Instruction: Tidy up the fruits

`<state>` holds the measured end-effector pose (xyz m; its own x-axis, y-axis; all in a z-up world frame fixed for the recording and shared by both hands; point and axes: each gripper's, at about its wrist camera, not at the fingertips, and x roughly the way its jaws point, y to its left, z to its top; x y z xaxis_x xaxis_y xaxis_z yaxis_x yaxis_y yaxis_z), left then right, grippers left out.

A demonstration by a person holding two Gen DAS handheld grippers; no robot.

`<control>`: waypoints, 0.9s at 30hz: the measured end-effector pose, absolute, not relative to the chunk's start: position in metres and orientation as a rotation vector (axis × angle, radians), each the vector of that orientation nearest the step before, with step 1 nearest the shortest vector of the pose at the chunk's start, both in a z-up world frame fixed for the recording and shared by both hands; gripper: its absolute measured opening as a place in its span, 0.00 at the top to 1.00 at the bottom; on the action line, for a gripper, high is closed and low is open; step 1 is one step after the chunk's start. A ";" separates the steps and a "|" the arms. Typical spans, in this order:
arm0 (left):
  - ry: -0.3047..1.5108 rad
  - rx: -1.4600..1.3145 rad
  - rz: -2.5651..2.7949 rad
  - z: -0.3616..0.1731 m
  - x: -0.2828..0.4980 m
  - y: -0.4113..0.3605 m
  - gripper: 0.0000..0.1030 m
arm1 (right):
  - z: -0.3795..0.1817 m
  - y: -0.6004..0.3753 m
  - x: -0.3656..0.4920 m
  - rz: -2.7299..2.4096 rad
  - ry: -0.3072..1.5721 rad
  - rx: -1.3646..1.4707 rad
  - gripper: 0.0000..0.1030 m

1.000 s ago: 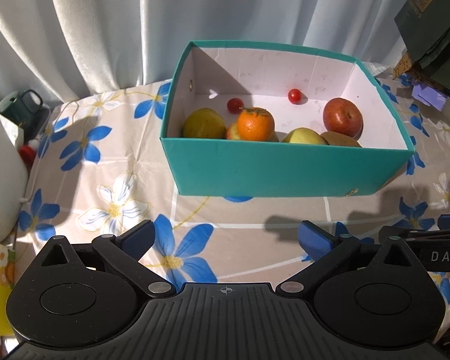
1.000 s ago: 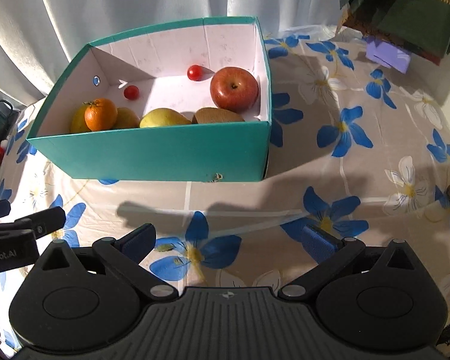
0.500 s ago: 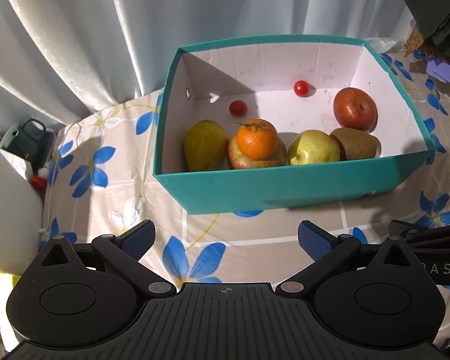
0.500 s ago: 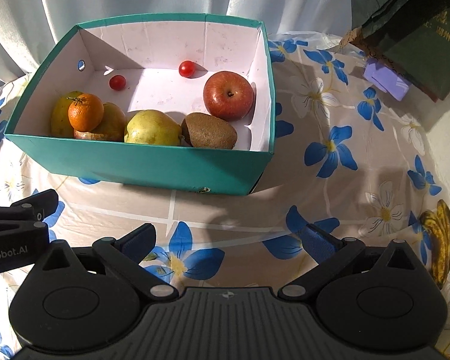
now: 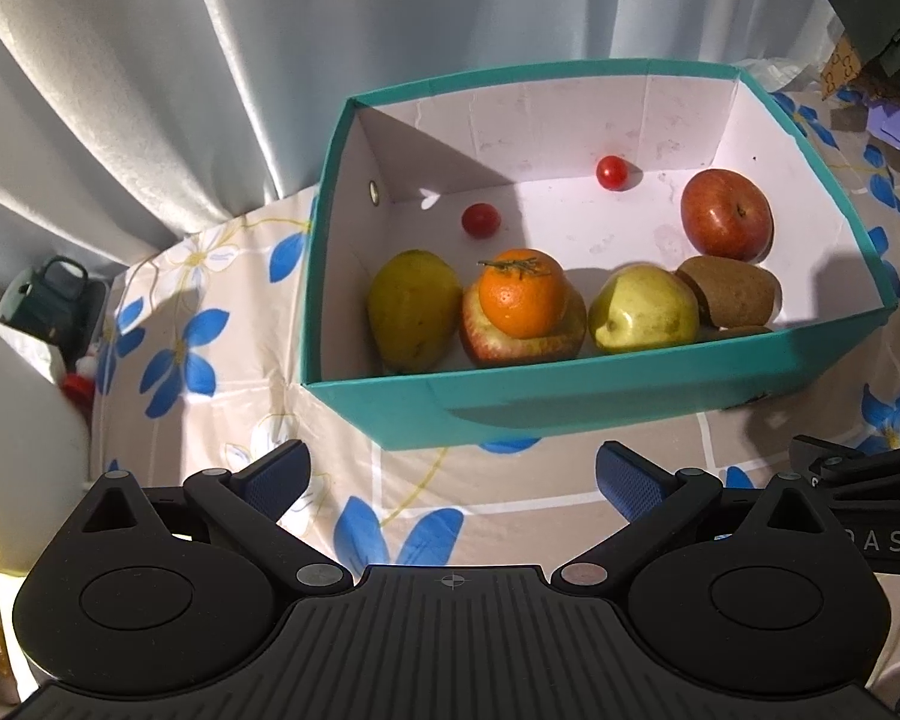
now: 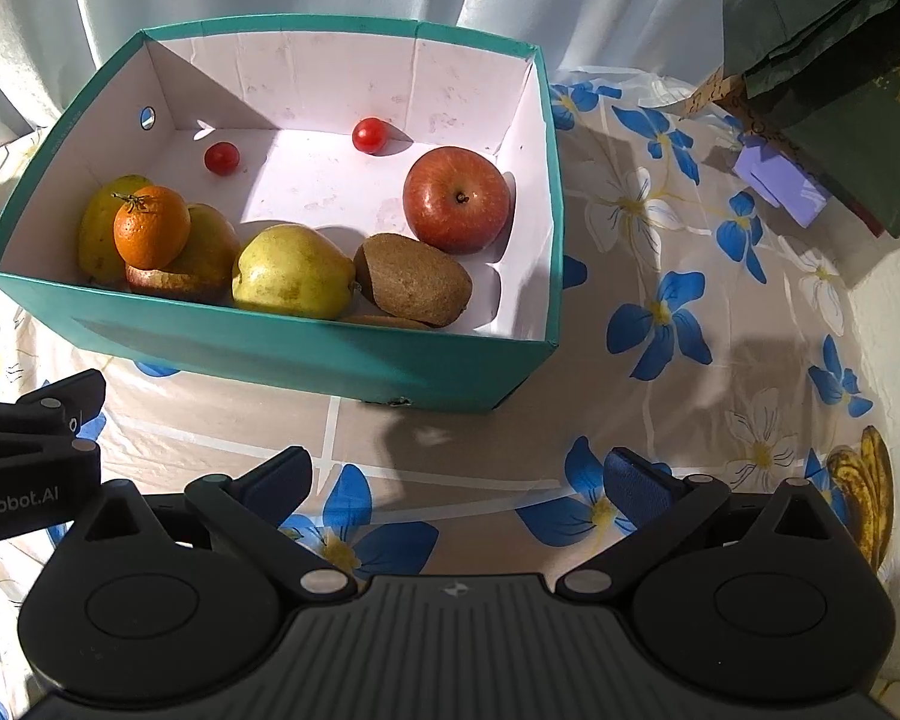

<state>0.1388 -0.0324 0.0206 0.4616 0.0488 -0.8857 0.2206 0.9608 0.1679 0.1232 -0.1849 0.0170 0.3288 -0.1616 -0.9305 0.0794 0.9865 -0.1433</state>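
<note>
A teal box with a white inside stands on the flowered tablecloth. In it lie a red apple, a kiwi, a yellow-green pear, an orange resting on another apple, a yellow fruit at the left end, and two cherry tomatoes. My left gripper and right gripper hover open in front of the box, holding nothing.
A pale curtain hangs behind the table. Dark green boxes and a purple block sit at the back right. Bananas lie at the right table edge. A white jug and a green kettle stand left.
Both grippers have risen and tilted down, so the box's inside and all the fruit show more fully. Both stay open; no fruit has moved.
</note>
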 end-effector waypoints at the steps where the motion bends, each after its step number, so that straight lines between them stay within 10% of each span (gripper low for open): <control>1: 1.094 0.275 -0.110 0.020 0.140 -0.032 0.00 | 0.017 -0.186 0.123 -0.159 1.226 -0.074 0.00; 27: 1.114 0.313 -0.128 0.014 0.142 -0.039 0.00 | 0.016 -0.190 0.124 -0.162 1.234 -0.079 0.00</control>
<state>0.1425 -0.0394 0.0137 0.4391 0.0545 -0.8968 0.2567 0.9490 0.1833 0.1235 -0.1896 0.0157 0.3207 -0.1662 -0.9325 0.0806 0.9857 -0.1480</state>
